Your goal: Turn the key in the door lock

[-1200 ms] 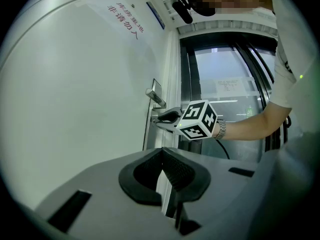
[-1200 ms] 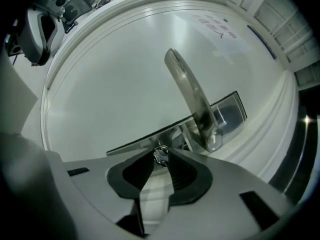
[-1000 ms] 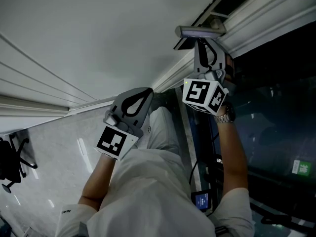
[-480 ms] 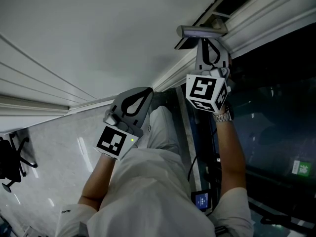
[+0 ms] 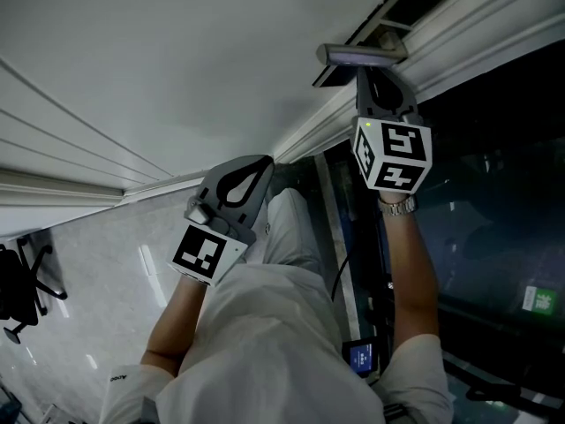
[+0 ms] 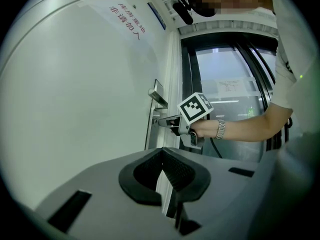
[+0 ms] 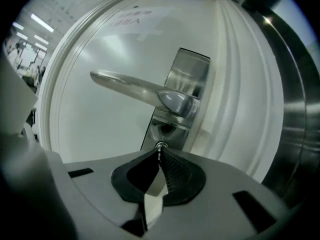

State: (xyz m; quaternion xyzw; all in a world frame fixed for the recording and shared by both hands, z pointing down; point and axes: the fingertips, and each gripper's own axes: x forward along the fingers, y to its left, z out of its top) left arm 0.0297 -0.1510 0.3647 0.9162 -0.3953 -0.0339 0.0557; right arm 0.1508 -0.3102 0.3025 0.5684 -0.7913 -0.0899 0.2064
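Note:
My right gripper [image 7: 160, 153] is pressed up to the steel lock plate [image 7: 186, 76] of the white door, just under the lever handle [image 7: 135, 90]. Its jaws have just closed, and the pads pinch the small metal key [image 7: 160, 146] that sticks out of the keyhole. In the head view the right gripper [image 5: 369, 76] reaches up to the handle [image 5: 356, 56], and its marker cube [image 5: 393, 154] faces the camera. My left gripper [image 5: 262, 163] hangs back from the door at waist height, shut with nothing between its fingers. From the left gripper view, the right gripper [image 6: 161, 121] sits at the lock below the handle [image 6: 158, 98].
The white door [image 5: 177, 69] fills the left side, with its moulded frame [image 5: 481, 25] beside the lock. A dark glass panel [image 5: 494, 193] stands to the right. A cable [image 5: 340, 299] hangs by the person's side. Pale floor [image 5: 79, 263] lies at lower left.
The right gripper has rolled about its own axis at the lock, so its marker cube swung to the right and shows another face. The left gripper has stayed where it was.

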